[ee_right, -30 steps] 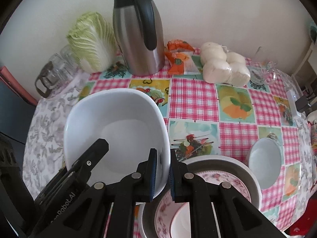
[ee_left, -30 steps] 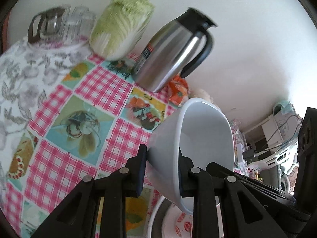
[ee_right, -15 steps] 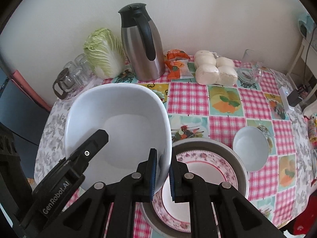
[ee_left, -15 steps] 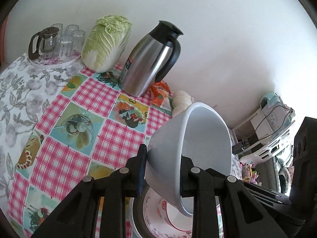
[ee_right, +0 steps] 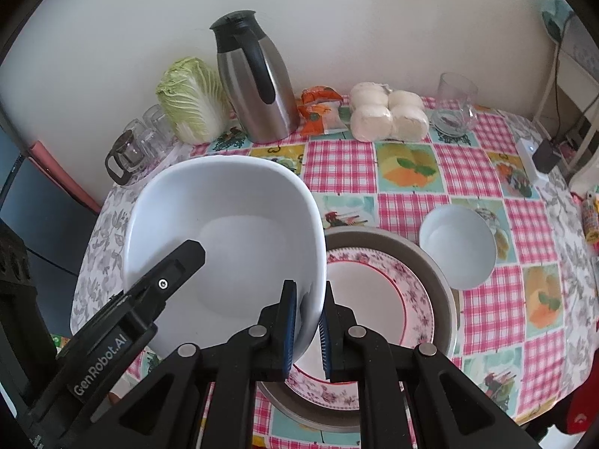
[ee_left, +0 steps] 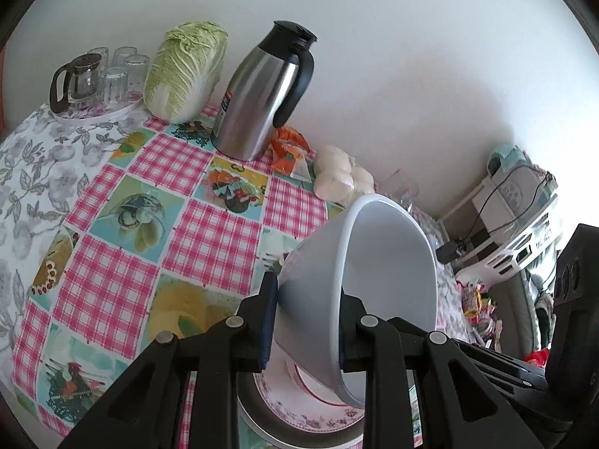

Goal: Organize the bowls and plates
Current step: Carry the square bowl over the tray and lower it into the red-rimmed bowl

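white wall (ee_right: 374, 18), checked tablecloth (ee_right: 337, 161)

large white rounded-square ceramic bowl (ee_right: 232, 239), empty, tilted, lifted off the checked tablecloth, partly above a floral-rimmed white plate (ee_right: 378, 299) stacked in a wider grey plate (ee_right: 430, 262). small round white bowl (ee_right: 457, 245), empty and upright, just right of the stack.

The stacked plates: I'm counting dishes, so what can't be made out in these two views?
- Floral plate in the grey dish: the big white bowl and right gripper cover its left part in the right wrist view, so what lies beneath can't be counted.
- Left wrist view: the bowl and left gripper hide most of the stack; the bottom edge cuts it.
- Small white bowl: absent from the left wrist view.
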A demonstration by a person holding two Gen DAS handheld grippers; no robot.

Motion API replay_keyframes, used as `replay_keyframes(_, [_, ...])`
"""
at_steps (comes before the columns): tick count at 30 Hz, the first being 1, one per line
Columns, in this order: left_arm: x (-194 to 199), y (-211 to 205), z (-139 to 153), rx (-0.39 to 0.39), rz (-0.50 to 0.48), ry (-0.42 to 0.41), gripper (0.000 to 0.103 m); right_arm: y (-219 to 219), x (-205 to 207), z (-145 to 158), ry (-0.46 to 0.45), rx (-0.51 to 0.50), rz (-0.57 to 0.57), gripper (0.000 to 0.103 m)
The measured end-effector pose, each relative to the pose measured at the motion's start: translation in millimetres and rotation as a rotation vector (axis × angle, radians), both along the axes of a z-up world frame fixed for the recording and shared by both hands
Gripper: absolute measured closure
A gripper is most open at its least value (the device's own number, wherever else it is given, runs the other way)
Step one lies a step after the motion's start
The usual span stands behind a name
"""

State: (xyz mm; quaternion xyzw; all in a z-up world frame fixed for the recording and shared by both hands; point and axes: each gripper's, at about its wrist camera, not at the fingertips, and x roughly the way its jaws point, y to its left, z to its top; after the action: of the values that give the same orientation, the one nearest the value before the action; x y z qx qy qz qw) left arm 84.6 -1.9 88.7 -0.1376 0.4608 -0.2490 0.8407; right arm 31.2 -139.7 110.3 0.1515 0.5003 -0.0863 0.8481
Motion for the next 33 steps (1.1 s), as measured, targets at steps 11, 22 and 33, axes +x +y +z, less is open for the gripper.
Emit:
replay_keyframes(11, [-11.3, -24.7, -8.2, 0.075, -0.041, 0.008, 0.077, -20.4, -25.8, -14.3, -0.042, 0.047, -0.034, 0.091])
replay_keyframes(22, [-11.4, -48.3, -20.6, 0.172, -0.075, 0.021, 0.077, -36.4, -37.6, -37.0, -0.074, 0.11, -0.07, 0.09])
replay_keyframes(33, [-16.0, -73.7, -33.2, 0.274, -0.118, 0.03, 0.077, -51.3, -44.6, -55.8, -0.093, 0.144, -0.109, 0.09])
